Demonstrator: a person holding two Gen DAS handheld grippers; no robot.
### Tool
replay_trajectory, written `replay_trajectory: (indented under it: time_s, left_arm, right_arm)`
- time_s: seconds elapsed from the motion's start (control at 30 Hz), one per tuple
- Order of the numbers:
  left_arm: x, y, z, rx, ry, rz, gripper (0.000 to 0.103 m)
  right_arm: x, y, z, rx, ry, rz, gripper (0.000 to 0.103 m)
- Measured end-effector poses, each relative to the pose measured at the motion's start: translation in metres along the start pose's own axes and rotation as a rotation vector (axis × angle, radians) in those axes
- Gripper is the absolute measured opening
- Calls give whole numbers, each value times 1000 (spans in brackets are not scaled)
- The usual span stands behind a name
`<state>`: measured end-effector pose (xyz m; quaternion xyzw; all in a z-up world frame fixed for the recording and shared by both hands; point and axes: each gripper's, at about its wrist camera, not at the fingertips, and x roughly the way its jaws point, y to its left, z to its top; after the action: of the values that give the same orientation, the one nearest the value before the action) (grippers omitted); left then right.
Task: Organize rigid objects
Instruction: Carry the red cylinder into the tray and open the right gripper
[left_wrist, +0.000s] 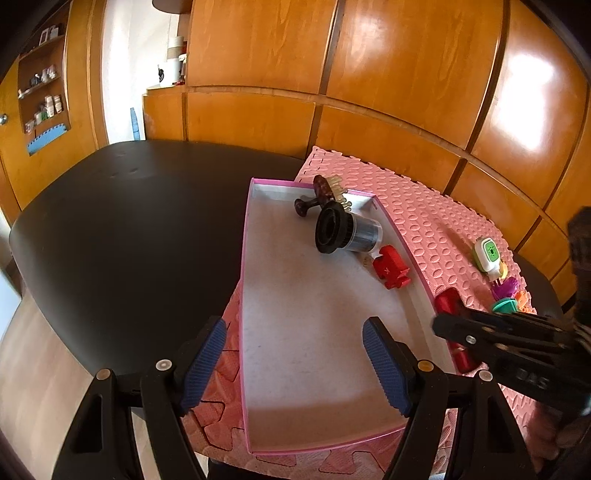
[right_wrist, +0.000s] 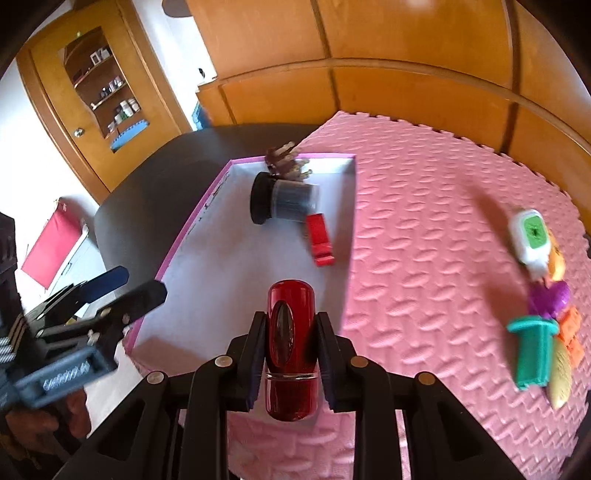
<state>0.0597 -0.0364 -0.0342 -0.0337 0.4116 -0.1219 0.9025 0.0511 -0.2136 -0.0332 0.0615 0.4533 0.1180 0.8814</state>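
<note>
My right gripper (right_wrist: 291, 343) is shut on a glossy dark red cylinder (right_wrist: 291, 332), held above the near right edge of the pink-rimmed box (right_wrist: 192, 229). The box (left_wrist: 245, 258) holds a black and clear jar (left_wrist: 345, 232), a red block (left_wrist: 389, 267) and a brown brush (left_wrist: 325, 188). My left gripper (left_wrist: 295, 362) stands open over the box's near end with nothing between its blue pads. In the left wrist view the right gripper (left_wrist: 447, 325) comes in from the right with the red cylinder (left_wrist: 448, 306).
The box lies on a pink foam mat (right_wrist: 424, 221) over a black table (left_wrist: 129, 229). On the mat's right side lies a cluster of small toys: a white and green gadget (right_wrist: 530, 236), a purple piece (right_wrist: 550, 295) and a teal piece (right_wrist: 533, 350). Wooden cabinets stand behind.
</note>
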Motion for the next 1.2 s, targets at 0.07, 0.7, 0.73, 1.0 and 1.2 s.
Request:
replay_trajectory:
  time_s: [0.07,0.7,0.73,1.0,1.2]
  left_arm:
    - [1,2,-1,-5,5,-1,77]
    - [3,-1,-6,8,15,1,77]
    - [2,-1,-6,10,12,3,77]
    - [-1,-3,-7,16,7,10,77]
    - [-4,-6,-7,26,3,11,77]
  right_arm:
    - [12,0,5,4,11,-14,25]
    - [48,1,8,-68,-24,-177,30]
    - [48,1,7,-67,-26,-177,30]
    - [38,0,5,-21,-27,-153,31]
    - [25,1,3,-2,-61,-149,34]
